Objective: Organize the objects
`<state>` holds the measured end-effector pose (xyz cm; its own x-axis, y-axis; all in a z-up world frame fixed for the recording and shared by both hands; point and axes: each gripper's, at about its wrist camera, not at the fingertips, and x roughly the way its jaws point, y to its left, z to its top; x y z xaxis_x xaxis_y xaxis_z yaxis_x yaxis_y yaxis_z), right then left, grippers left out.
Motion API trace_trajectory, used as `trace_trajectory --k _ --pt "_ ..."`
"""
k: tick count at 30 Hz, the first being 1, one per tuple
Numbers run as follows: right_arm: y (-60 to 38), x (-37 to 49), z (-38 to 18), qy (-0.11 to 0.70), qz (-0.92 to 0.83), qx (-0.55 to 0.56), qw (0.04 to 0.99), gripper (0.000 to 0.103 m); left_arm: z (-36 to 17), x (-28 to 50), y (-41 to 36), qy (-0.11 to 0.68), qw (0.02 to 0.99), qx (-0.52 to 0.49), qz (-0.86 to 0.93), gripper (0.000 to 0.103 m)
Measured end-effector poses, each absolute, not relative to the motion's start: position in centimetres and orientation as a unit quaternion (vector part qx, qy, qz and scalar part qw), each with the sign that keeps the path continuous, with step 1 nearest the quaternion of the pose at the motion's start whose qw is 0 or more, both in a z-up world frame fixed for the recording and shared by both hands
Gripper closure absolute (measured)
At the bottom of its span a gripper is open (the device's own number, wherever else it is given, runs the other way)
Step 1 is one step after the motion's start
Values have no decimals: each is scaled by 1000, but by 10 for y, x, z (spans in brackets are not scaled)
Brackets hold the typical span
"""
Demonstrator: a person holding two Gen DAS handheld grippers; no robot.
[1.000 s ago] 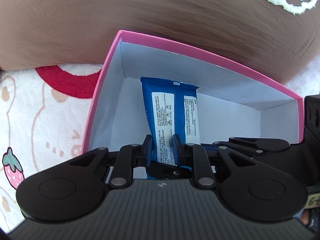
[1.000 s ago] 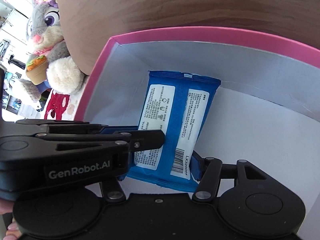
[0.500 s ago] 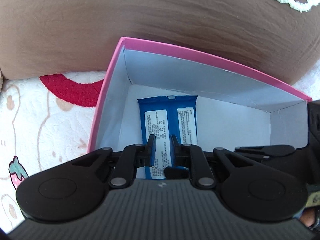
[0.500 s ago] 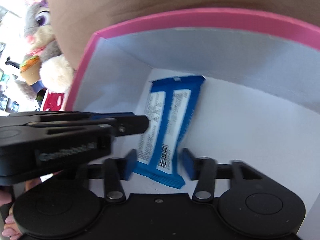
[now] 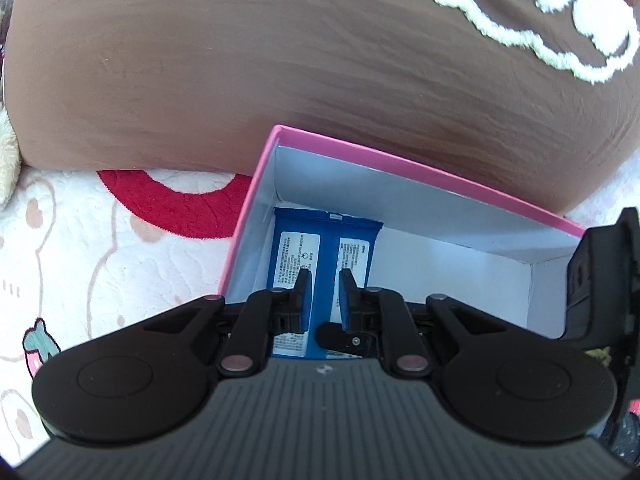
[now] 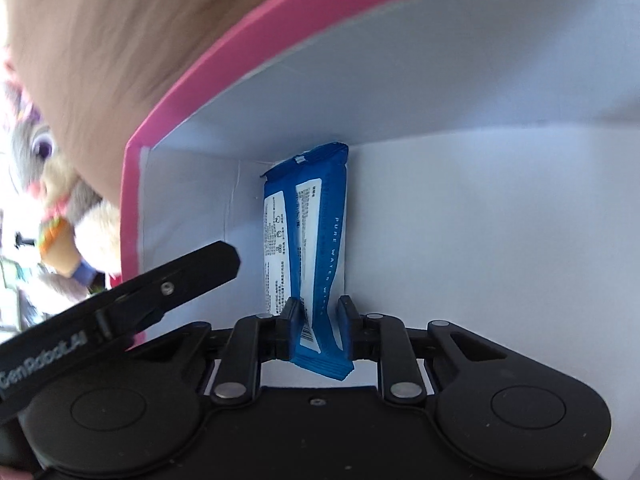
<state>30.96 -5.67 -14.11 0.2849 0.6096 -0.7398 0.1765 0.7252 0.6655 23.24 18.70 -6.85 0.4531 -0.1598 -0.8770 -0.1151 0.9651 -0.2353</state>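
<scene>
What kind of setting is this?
Likely a bedroom or a child's room: a white plush blanket with red and strawberry prints, a big brown cushion and a grey stuffed rabbit surround the pink cardboard box.

The blue packet's (image 5: pixel 324 248) near end is hidden behind the left gripper's (image 5: pixel 323 296) body. The plush rabbit (image 6: pixel 52 200) at nine o'clock is blurred and cut off. Packet print is too small to read.

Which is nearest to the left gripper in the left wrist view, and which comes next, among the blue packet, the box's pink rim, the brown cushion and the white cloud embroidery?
From the left gripper:
1. Blue packet, directly under the fingertips.
2. Box's pink rim, far edge.
3. Brown cushion, behind the box.
4. White cloud embroidery, upper right.
</scene>
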Motion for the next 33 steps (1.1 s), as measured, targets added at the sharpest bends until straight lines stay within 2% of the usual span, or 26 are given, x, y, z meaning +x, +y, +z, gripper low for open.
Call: trace_trajectory --k 6,9,12,22,28,33 --pt "-53 309 -135 566 155 318 745 78 -70 234 192 522 843 -128 -7 90" --pt "-51 302 -114 562 158 255 770 72 -63 225 187 520 847 -110 -8 90" --pt "-49 290 -86 545 180 192 796 72 -56 217 184 520 848 -105 -12 90" --pt "-53 237 -19 488 209 91 842 71 -19 181 176 512 851 -110 -24 88" --pt "-62 212 3 472 209 70 854 71 5 159 156 505 858 -89 -42 85" --pt "-66 189 19 463 209 45 860 68 21 140 144 511 855 -76 -54 75"
